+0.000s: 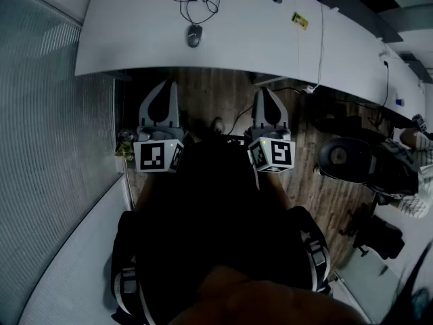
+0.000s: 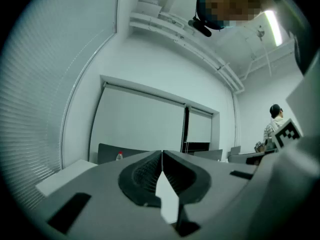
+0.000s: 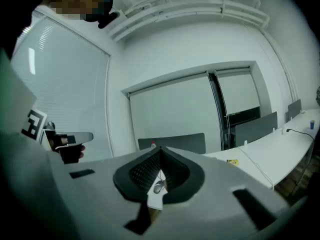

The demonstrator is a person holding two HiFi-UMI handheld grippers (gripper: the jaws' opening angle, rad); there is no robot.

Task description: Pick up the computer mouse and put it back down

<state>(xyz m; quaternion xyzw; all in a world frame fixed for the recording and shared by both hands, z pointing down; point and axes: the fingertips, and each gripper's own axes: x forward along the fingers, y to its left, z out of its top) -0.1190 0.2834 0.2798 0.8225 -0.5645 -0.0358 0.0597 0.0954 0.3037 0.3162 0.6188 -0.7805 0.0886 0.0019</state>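
Head view puts the dark grey wired computer mouse (image 1: 194,35) at twelve o'clock, resting on the long white desk (image 1: 122,46) with its thin black cord (image 1: 196,4) looped behind it. Neither tool touches it. The left gripper (image 1: 164,90) at ten o'clock and the right gripper (image 1: 266,93) at two o'clock sit well short of the desk, each with its jaws pressed together on nothing. The pick-up looks unstarted, so reach, grasp, lift and set-down all remain.
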